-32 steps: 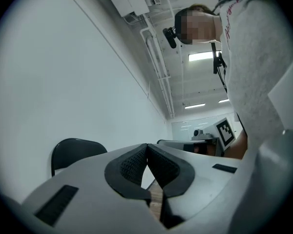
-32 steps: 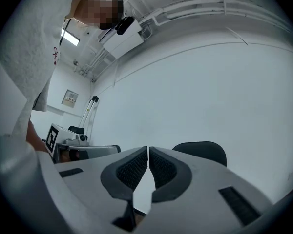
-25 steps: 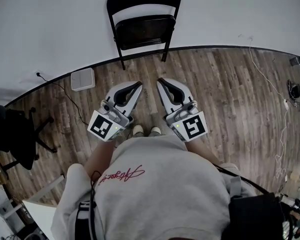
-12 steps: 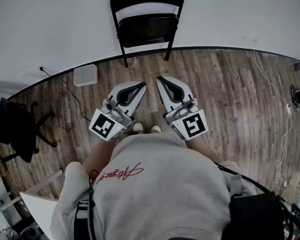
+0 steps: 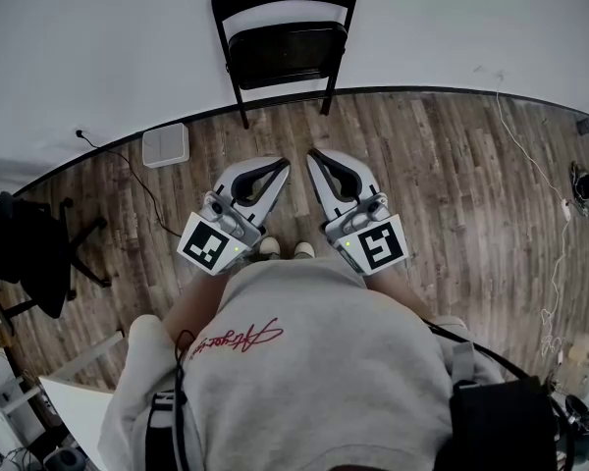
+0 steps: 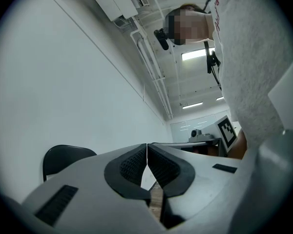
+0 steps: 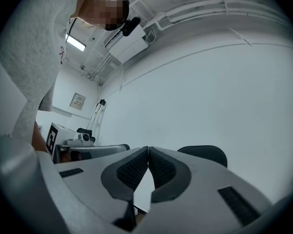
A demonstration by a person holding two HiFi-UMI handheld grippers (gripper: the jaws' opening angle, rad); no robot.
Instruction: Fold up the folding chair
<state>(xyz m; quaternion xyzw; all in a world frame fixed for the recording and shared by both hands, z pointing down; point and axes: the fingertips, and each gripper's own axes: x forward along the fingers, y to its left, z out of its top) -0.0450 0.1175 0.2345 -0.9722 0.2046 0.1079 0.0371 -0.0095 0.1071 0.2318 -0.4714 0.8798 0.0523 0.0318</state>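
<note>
Chair (image 5: pixel 283 42) upright, unfolded, seat facing person (image 5: pixel 314 361) | left hand-held gripper (image 5: pixel 277 167), right hand-held gripper (image 5: pixel 315 157): jaws together

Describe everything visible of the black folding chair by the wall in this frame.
The black metal-framed folding chair stands upright and not yet folded, seat down, on the wood-plank floor close to the white wall. It has a curved tubular frame, a dark backrest panel, a flat dark seat and thin legs. Only the floor visibly touches it; whether it meets the wall cannot be told.
</note>
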